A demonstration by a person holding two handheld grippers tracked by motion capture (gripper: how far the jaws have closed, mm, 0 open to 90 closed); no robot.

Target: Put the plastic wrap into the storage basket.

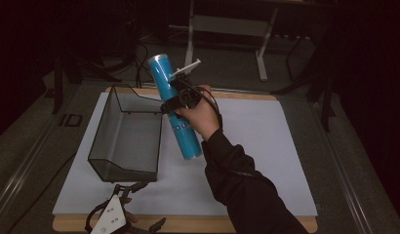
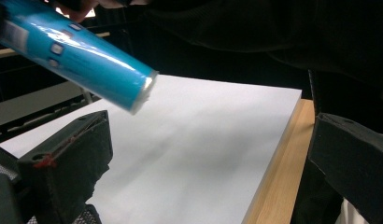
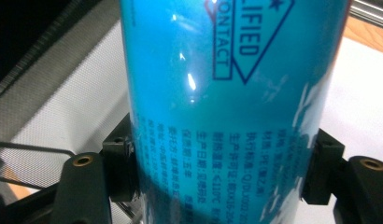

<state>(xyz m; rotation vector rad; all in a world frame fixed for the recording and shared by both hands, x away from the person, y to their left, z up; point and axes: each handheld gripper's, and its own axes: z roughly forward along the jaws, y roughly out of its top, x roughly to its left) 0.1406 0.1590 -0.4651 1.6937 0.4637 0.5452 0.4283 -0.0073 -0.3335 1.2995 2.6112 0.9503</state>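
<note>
A long blue tube (image 1: 187, 139) with printed text hangs tilted above the white board, its silver top end pointing up and away. My right gripper (image 1: 181, 100) is shut on the tube's middle, next to the wire basket's far right corner. In the right gripper view the tube (image 3: 227, 93) sits between the two black pads (image 3: 119, 161) of the right gripper (image 3: 222, 163). The left gripper (image 1: 144, 207) rests by the table's front edge, below the basket. Its jaws stand wide apart in the left gripper view (image 2: 208, 158), with nothing between them, and the tube's lower end (image 2: 82, 51) hangs above.
A black wire mesh basket (image 1: 125, 141) stands on the left part of the white board (image 1: 266, 146), which lies on a wooden tabletop (image 1: 198, 225). The right half of the board is bare. A metal frame (image 1: 227, 24) stands behind the table in the dark.
</note>
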